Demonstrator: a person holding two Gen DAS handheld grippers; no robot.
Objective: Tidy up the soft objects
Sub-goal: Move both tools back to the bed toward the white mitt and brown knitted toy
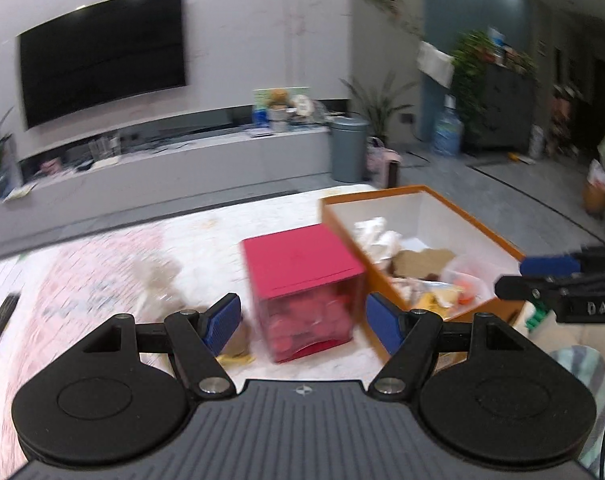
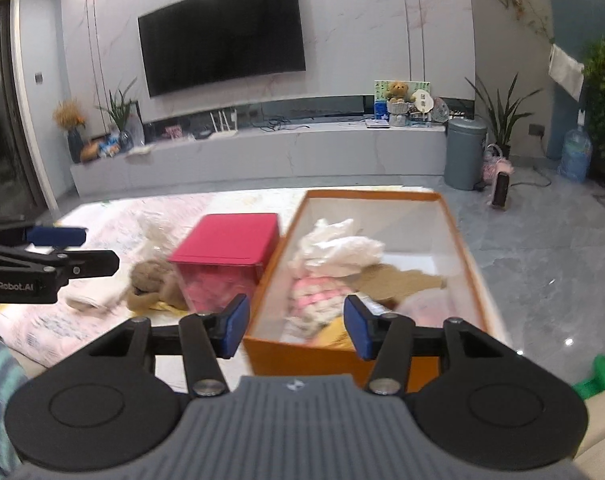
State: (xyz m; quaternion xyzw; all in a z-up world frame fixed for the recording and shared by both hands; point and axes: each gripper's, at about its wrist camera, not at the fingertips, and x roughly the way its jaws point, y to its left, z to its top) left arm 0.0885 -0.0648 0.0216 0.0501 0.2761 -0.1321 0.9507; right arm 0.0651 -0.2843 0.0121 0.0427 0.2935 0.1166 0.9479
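Patterned table (image 2: 102, 220); television (image 2: 222, 32) beyond, somewhat blurred.

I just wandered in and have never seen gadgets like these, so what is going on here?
A person is holding a two-finger tool in each hand above a table with a pale patterned cloth, sorting soft things. Both the left gripper and the right gripper are open and hold nothing. An orange box already contains white cloth and other soft items. Beside it stands a red-lidded box, and a brown plush toy lies on the table to its left, not yet picked up.
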